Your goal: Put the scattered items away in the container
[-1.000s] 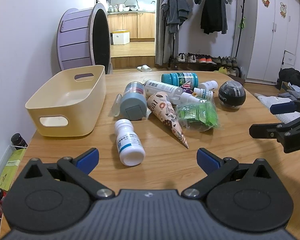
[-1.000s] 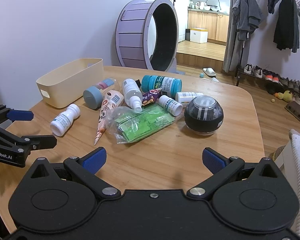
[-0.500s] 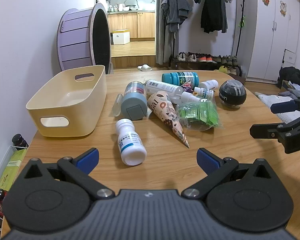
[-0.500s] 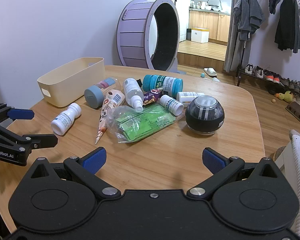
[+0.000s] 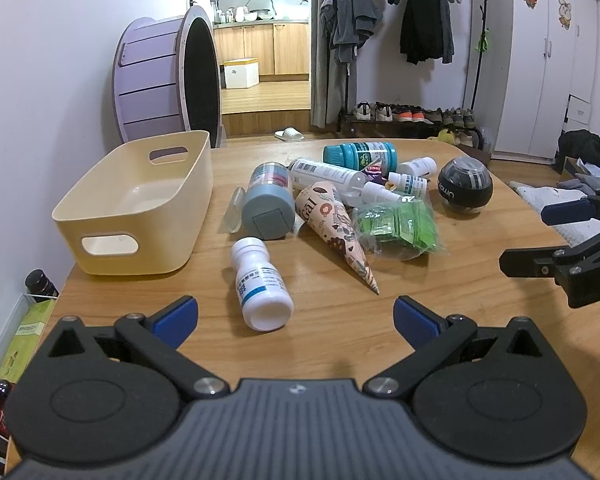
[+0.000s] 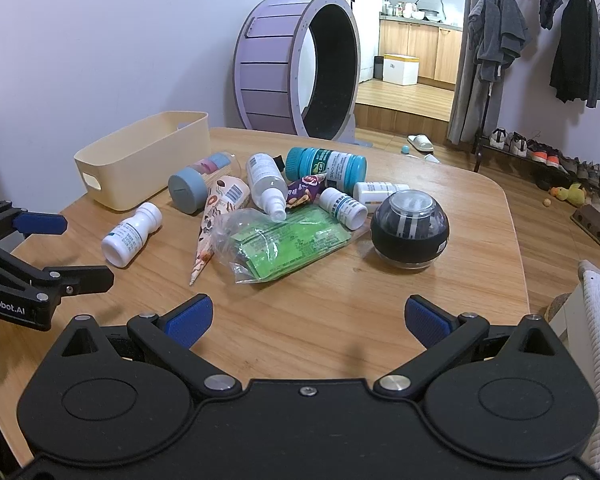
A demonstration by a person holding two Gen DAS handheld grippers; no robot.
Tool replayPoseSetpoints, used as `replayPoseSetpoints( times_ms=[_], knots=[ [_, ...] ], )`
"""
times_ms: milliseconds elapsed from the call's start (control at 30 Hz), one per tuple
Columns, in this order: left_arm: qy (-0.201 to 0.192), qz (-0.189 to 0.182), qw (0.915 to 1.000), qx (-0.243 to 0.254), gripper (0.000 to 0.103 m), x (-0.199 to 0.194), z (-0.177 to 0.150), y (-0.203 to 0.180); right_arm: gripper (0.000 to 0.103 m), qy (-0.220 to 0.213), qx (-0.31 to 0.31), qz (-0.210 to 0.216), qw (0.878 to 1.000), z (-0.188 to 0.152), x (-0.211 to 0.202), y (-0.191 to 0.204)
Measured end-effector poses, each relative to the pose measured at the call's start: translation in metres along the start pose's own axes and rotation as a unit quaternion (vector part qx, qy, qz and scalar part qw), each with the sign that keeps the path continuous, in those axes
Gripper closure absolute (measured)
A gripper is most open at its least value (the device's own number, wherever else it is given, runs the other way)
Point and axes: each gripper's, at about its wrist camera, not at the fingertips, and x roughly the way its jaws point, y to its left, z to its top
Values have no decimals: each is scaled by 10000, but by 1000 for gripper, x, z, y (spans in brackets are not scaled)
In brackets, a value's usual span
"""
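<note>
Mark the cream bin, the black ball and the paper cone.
cream bin [image 5: 112,216], left wrist view, front rim.
black ball [image 6: 410,236], right wrist view, front face.
paper cone [image 5: 336,228], left wrist view, mid-body.

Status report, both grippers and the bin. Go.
Left gripper open, empty; right gripper open, empty. Cream bin empty, items all on the table. White pill bottle nearest left gripper, path unobstructed.

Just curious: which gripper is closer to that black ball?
Right. The black ball lies just ahead of the right gripper; the left gripper sits farther, across the pile.
</note>
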Motion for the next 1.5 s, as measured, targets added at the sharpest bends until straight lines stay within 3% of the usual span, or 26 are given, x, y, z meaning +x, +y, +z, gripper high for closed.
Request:
replayPoseSetpoints(
  times_ms=[700, 1100, 1333, 1400, 1500],
  knots=[
    [-8, -16, 10000, 59, 0, -1, 1, -3, 0, 9, 2, -23, 10000, 0, 1, 0],
    [-148, -632, 9979, 56, 0, -1, 6, -13, 0, -109, 335, -293, 9990, -2, 1, -24],
    [-183, -1051, 9943, 8, 3, 2, 7, -18, 0, -201, 498, -157, 9984, -4, 5, -42],
    [-157, -1149, 9932, -54, 7, 3, 7, -18, 1, -289, 519, -107, 9982, -4, 5, -46],
    [-32, -1419, 9897, -172, 22, 7, 8, -16, 4, -384, 443, -244, 9980, -1, 8, -51]
  ],
)
